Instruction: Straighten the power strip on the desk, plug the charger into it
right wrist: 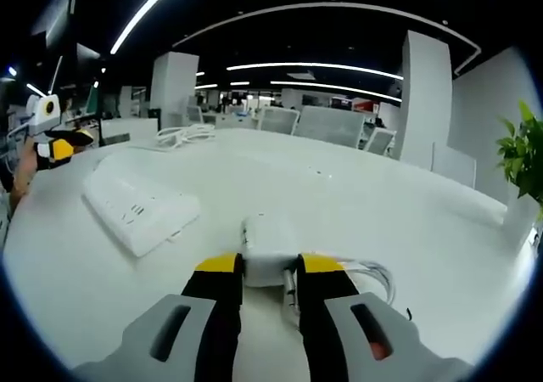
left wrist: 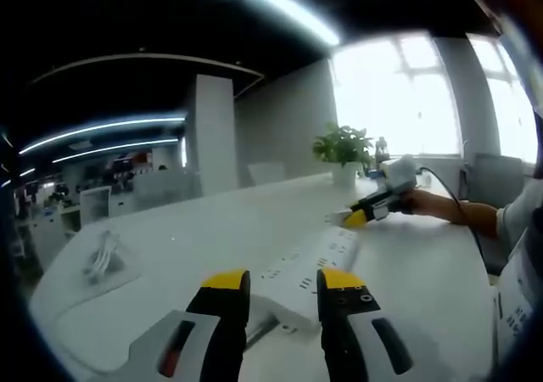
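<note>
The white power strip [left wrist: 312, 267] lies at a slant on the white desk [left wrist: 212, 229], just ahead of my left gripper [left wrist: 284, 282]. That gripper is open, and the strip's near end shows between its yellow-tipped jaws. In the right gripper view the strip [right wrist: 136, 204] lies at the left, with the left gripper [right wrist: 59, 150] hovering past its far end. My right gripper [right wrist: 268, 266] is shut on the white charger [right wrist: 266, 242], which rests low on the desk [right wrist: 356, 195]. The charger's coiled cable [right wrist: 373, 276] lies just right of it. The right gripper [left wrist: 366, 212], held by a hand, sits beyond the strip.
A loose bundle of white cable [left wrist: 102, 259] lies near the desk's far left, and the same bundle [right wrist: 182, 134] shows at the back in the right gripper view. A potted plant [left wrist: 344, 148] stands at the desk's far end. Office chairs and pillars stand behind.
</note>
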`<state>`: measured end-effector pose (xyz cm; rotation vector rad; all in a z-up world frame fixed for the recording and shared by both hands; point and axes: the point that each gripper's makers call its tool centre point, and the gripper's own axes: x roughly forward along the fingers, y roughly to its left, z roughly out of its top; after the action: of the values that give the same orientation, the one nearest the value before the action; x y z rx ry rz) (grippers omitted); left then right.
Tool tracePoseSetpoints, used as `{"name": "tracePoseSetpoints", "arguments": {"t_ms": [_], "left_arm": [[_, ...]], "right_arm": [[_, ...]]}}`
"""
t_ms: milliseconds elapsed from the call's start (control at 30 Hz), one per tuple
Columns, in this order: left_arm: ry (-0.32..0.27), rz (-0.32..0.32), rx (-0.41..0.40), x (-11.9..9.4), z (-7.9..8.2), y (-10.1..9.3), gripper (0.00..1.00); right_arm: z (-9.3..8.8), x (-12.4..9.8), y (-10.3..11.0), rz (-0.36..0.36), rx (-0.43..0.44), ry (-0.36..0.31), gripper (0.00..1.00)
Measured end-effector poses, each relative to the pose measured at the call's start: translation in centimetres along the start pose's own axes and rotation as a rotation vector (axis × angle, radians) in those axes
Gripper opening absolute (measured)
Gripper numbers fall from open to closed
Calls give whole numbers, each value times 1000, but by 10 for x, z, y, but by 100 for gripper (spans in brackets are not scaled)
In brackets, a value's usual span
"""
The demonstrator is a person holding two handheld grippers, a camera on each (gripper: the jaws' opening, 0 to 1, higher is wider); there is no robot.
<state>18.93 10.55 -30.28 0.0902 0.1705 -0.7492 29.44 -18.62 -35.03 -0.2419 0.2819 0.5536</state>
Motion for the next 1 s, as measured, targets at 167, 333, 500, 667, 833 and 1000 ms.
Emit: {"name": "tracePoseSetpoints", "arguments": {"t_ms": [167,333,500,667,833,1000], "left_arm": [[0,0,2,0,0,0,32],[2,-2,2,0,0,-1,32],[1,-1,1,0,0,-1,32],[4,-4,3,0,0,-1,32],[19,-5,12,1,-3,-2,32],[30,-11,20,0,-5,-3,34]], "right_arm": [[1,-2,2,4,-17,0,24],[2,-3,3,2,-42,4,24],[2,-4,3,0,-59,11,24],[3,-6,5,0,-87,22,24],[5,-6,7,6,-110,29,23],[9,-8,9,16,-119,33,23]]}}
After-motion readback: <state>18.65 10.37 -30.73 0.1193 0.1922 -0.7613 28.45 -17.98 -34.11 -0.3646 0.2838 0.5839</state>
